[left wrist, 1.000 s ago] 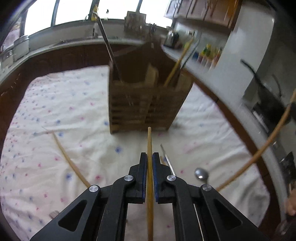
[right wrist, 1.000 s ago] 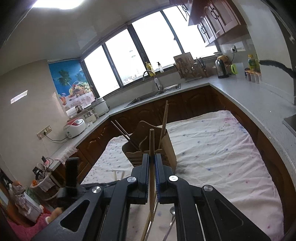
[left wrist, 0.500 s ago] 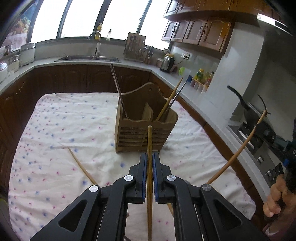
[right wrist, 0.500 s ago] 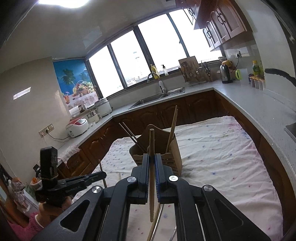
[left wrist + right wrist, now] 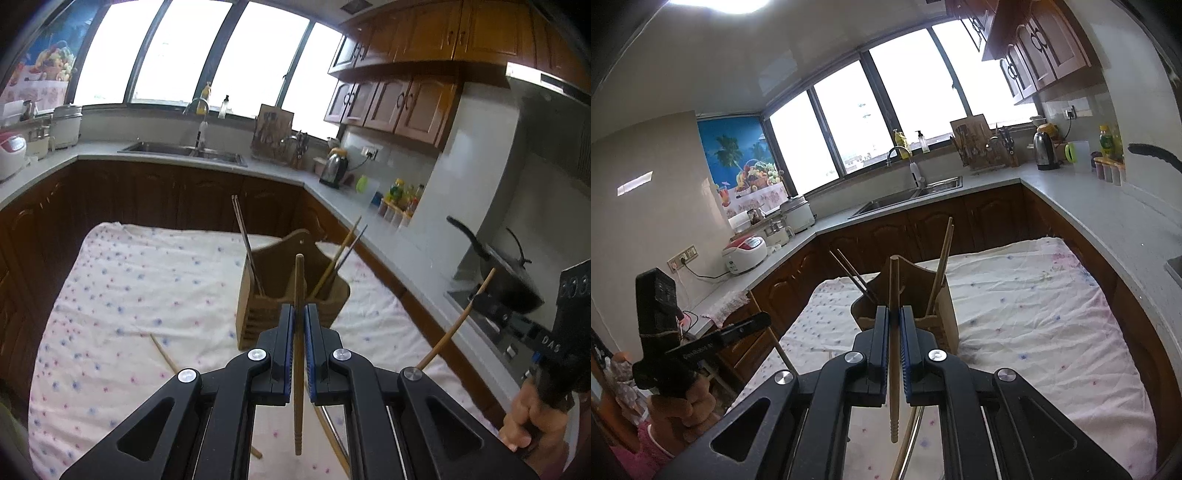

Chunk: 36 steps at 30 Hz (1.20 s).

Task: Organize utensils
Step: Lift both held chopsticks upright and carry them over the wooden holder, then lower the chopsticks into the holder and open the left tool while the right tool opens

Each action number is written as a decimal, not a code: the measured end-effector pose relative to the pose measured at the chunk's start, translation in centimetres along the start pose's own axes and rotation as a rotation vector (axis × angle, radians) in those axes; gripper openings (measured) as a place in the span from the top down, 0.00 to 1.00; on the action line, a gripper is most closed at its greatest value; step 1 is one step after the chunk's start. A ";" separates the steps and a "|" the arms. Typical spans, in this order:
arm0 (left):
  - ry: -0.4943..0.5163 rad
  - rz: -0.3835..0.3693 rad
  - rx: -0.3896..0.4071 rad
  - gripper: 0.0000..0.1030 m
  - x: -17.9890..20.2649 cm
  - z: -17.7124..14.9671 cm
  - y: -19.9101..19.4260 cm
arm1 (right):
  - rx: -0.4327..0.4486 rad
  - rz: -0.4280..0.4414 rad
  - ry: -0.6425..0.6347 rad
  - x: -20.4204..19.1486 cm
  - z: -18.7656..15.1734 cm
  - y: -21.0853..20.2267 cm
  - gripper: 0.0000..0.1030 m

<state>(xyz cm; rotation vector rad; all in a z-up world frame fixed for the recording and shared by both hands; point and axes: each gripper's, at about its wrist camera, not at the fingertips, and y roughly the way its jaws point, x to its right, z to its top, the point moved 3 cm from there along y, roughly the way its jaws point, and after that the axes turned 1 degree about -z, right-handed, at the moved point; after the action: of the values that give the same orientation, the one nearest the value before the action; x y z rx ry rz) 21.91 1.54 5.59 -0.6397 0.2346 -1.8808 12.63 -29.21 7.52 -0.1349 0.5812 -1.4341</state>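
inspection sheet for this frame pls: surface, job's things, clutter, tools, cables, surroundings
Surface: table under a dotted cloth, wrinkled.
Job's things: wooden holder upright on the cloth, chopsticks leaning in its compartments; one loose chopstick on the cloth, left of the holder.
Clutter: nothing seen on the cloth beyond utensils.
Tools: left tool shut on a chopstick; right tool shut on a chopstick; both raised, short of the holder.
Cables: cord from a wall socket near the rice cooker.
Surroundings: sink, kettle, wok, windows.
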 end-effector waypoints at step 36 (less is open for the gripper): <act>0.000 0.079 0.258 0.96 -3.4 6.4 10.4 | 0.184 -0.110 -0.031 2.3 8.6 11.2 0.94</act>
<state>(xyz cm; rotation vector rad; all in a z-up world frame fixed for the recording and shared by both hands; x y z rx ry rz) 34.57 1.33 5.22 -0.4485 0.0158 -1.7966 26.59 -31.80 9.37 -0.0428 0.4192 -1.5821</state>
